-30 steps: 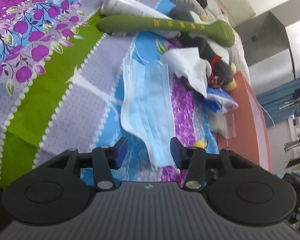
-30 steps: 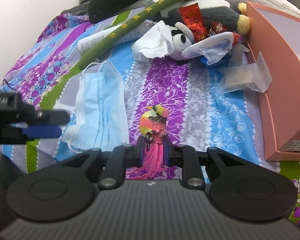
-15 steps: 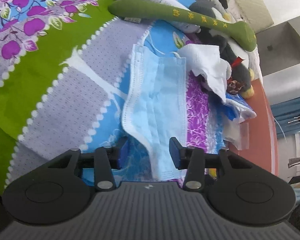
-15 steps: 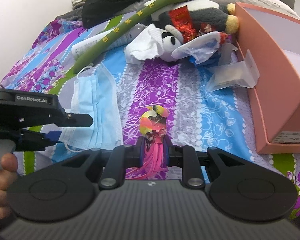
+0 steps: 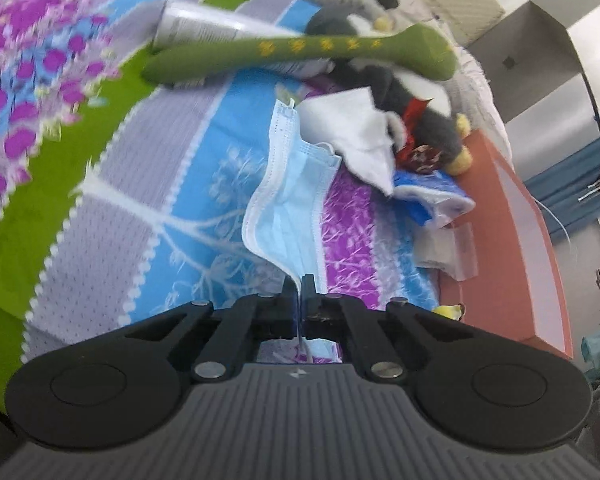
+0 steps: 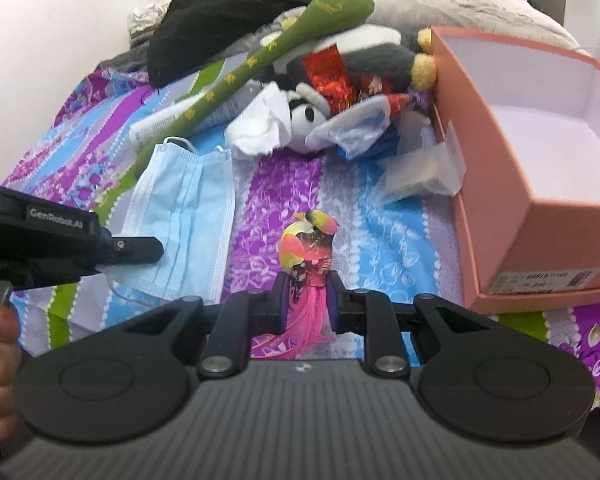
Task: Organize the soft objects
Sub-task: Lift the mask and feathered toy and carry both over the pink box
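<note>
Bedspread (image 5: 172, 184), striped purple, blue and green, fills both views. Left gripper (image 5: 299, 286): jaws pinched together on the near edge of the face mask (image 5: 296, 192). Right gripper (image 6: 306, 300): jaws clamped on the pink feathered tail of a small toy bird (image 6: 308, 248). Mask lies on the bedspread between the green plush stick (image 6: 260, 60) and the bird, far end close to a crumpled tissue (image 6: 260, 128). Pink box (image 6: 540, 184) stands open, well apart from the mask on the bird's other side.

Handling (judgement): mask is very light and limp, will drape and swing; edge pinch suffices. Looks: pale blue, pleated, white ear loops.
</note>
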A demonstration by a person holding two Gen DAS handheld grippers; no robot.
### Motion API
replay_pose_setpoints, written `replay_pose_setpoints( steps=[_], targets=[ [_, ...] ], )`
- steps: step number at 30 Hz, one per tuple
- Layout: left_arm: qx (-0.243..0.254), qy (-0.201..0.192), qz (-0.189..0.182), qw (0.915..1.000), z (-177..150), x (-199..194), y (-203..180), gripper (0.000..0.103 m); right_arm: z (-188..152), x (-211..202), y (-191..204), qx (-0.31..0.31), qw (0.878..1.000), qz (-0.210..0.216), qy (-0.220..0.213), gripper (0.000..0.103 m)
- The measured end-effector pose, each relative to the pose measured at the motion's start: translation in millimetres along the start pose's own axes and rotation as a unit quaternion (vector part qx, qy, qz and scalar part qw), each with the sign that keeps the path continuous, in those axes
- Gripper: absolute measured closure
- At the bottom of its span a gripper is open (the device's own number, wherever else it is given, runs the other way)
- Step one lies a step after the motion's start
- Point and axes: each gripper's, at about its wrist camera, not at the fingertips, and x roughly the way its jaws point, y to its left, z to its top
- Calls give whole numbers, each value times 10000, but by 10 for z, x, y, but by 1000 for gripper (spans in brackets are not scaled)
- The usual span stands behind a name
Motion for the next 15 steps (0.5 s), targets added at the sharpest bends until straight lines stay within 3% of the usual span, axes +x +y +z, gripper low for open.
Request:
replay_pose_setpoints(
  steps=[15],
  targets=[
    [971,-328,-345,9941,186,-561,-693,101,542,-564,5,-186,9972,41,-725,80]
  ],
)
